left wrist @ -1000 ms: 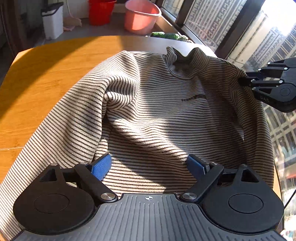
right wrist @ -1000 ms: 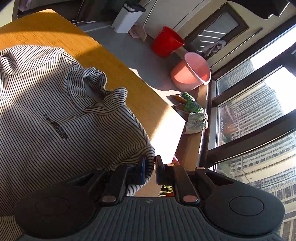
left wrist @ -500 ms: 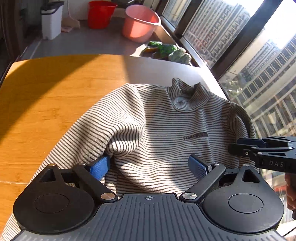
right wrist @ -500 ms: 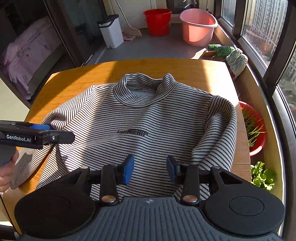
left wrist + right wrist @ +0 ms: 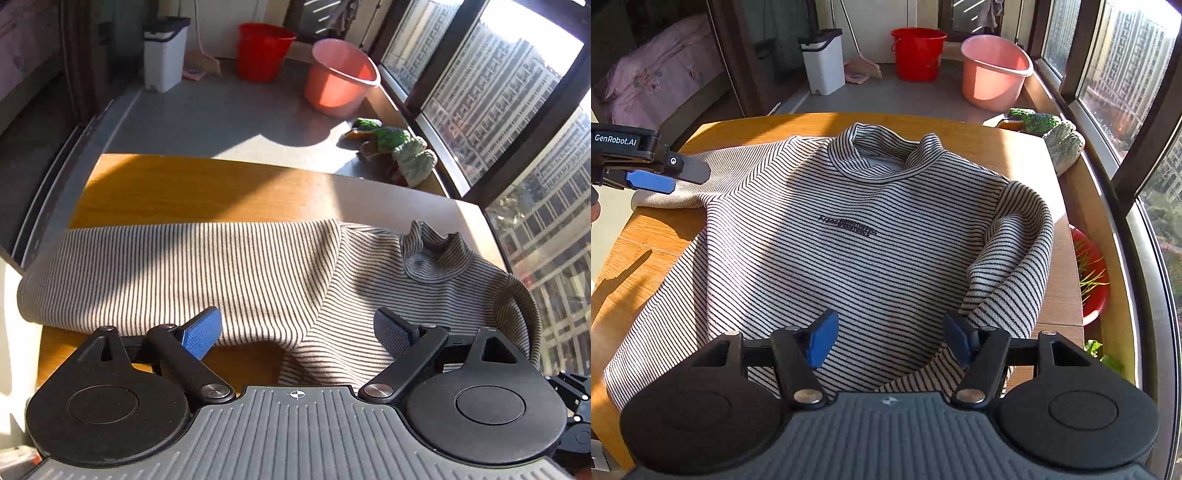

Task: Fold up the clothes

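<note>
A black-and-white striped sweater (image 5: 849, 229) lies face up on the wooden table (image 5: 1027, 147), collar (image 5: 882, 155) at the far side. Its left sleeve (image 5: 166, 273) stretches out flat across the table; the right sleeve (image 5: 1015, 258) is folded in over the body in a hump. My right gripper (image 5: 888, 341) hovers above the sweater's lower right part, jaws opening, with nothing between the pads. My left gripper (image 5: 297, 330) hangs open over the left sleeve and side seam, holding nothing; it also shows at the left edge of the right wrist view as the left gripper (image 5: 650, 173).
Beyond the table stand a red bucket (image 5: 918, 53), a pink basin (image 5: 995, 72) and a white bin (image 5: 823, 61). Green knitted items (image 5: 1052, 129) lie on the window ledge at right. A red basin with plants (image 5: 1089, 273) sits below the table's right edge.
The right gripper let go of the right sleeve, opened and swung round to face the sweater's front. The left gripper drew back and to the left, staying open.
</note>
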Demonstrator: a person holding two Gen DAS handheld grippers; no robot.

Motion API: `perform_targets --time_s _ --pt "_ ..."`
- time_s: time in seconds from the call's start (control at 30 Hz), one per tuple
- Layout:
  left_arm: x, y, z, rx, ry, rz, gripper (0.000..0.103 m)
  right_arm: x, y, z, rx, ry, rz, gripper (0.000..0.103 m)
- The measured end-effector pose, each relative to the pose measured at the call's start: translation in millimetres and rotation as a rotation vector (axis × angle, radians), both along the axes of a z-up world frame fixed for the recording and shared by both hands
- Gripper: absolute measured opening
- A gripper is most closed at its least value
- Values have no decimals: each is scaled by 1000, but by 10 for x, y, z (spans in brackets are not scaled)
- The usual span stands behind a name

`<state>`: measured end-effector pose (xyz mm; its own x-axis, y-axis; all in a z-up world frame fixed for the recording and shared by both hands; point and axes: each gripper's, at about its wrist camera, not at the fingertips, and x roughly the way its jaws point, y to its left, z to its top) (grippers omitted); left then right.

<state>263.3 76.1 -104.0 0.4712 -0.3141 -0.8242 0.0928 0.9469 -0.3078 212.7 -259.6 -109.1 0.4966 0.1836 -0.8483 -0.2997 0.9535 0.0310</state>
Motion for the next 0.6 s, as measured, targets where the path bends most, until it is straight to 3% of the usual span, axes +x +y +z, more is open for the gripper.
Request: perform_targets --time_s 0.13,0.2,0.27,0.3,0.33,0.47,0.6 --pt "-300 -363 -333 59 43 -111 93 55 125 -5 -60 -73 9 72" --pt "-446 -455 -426 90 41 -143 94 285 117 -107 -43 -58 -24 72" --pt "-593 -541 -445 158 -15 -169 94 562 83 -320 35 118 -33 73" --pt "-662 -573 -462 187 -33 -174 94 620 113 -355 84 116 -2 88" --pt "-720 -593 -477 208 -45 -173 94 650 173 -388 110 135 47 92" --pt "-861 -561 -476 243 -50 -143 94 640 545 -501 13 108 226 98" --pt "-910 -442 -454 225 -25 -60 95 633 755 -566 14 77 333 102"
